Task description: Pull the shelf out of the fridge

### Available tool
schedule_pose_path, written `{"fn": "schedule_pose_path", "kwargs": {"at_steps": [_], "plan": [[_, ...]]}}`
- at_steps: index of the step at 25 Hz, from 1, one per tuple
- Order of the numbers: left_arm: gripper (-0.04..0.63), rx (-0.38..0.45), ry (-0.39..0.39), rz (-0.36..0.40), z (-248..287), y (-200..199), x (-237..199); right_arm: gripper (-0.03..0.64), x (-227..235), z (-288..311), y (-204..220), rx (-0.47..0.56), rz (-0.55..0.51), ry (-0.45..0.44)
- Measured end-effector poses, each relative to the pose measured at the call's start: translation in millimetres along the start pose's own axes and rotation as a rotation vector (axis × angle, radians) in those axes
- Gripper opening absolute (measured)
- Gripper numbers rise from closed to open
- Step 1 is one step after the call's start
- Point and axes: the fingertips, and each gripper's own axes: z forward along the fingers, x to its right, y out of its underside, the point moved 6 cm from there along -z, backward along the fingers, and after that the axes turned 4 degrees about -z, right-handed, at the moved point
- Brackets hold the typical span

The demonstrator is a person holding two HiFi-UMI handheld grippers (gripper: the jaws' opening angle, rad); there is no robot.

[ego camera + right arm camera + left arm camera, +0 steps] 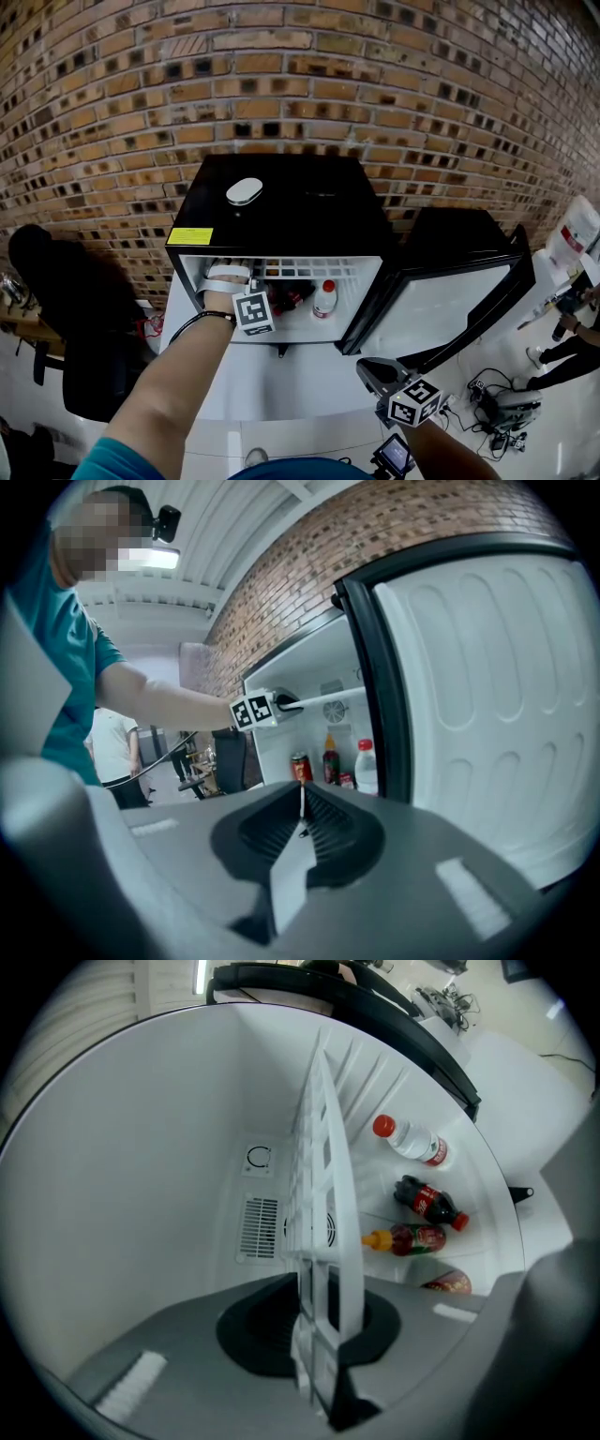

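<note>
Shelf (323,1194) seated high in fridge (281,202); front edge clamped by left gripper (317,1316). Shelf runs straight ahead of jaws; pull judged straight back. Right gripper (300,819) closed, empty, held well apart.

Wall: brown brick wall (300,75) across the background.
Small item: oval white object (244,191), smooth, lying flat.
Bottles: clear bottle (412,1141) with red cap, cola bottle (431,1204), yellow-capped sauce bottle (408,1239), in a row.
Can: red can (448,1283) beside the sauce bottle.
Floor: tangled cables (497,398), far right.

Fridge floor (485,1194) carries three bottles (429,1204), possibly can (448,1283)
</note>
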Motion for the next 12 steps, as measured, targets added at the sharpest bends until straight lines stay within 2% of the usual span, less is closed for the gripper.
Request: {"fn": "schedule_pose_path", "kwargs": {"at_steps": [7, 10, 12], "plan": [[0.023, 0.001, -0.006, 0.001, -7.4, -0.4, 0.9, 0.011, -0.7, -2.6, -1.9, 0.004, -0.006, -0.005], [0.023, 0.040, 0.010, -0.057, -23.1, -8.3, 1.1, 0.011, 0.5, -3.8, -1.1, 0.003, -0.006, -0.006], [0.025, 0.025, 0.003, -0.040, -27.4, -7.0, 4.1, 0.011, -1.4, -3.3, -0.4, 0.003, -0.009, -0.014]]}}
